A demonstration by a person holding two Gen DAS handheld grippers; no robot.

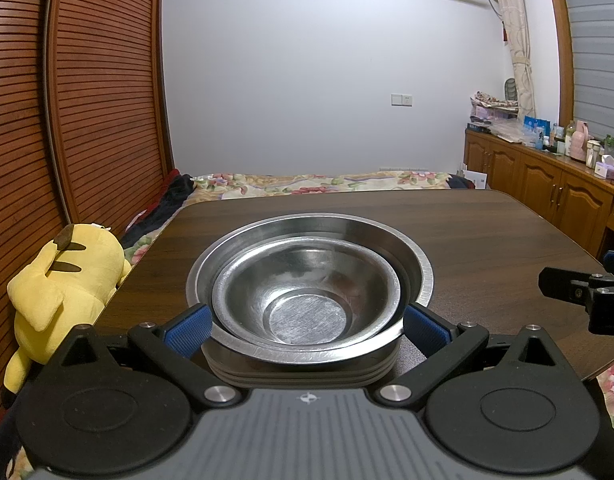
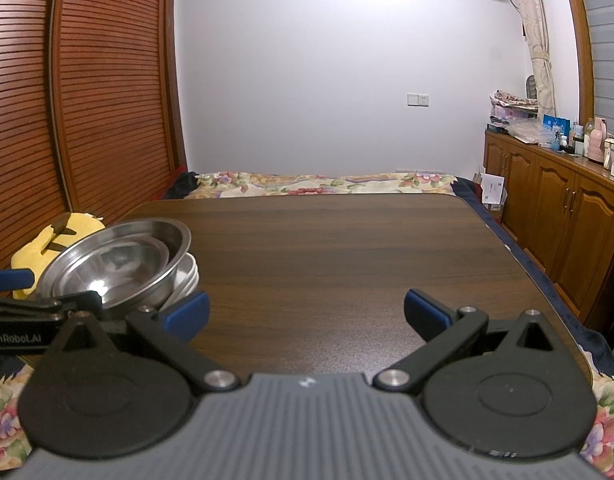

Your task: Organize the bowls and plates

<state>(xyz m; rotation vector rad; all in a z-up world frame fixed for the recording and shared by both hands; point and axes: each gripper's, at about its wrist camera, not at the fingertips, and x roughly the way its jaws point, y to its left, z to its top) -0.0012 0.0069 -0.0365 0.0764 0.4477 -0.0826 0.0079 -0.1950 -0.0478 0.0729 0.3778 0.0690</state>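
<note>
Dark table (image 2: 327, 248): bowl stack (image 1: 307, 300) btwn wide left jaws, contact unclear; right jaws spread, empty.

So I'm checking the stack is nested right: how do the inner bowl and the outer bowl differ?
The inner bowl is smaller and sits inside the outer bowl, nearer the left claw. The outer bowl's rim is wider and rises above the inner bowl's rim at the far side. The outer bowl rests on a stack of plates; the inner bowl rests in the outer one. Both are shiny bare metal, upright and empty.
</note>
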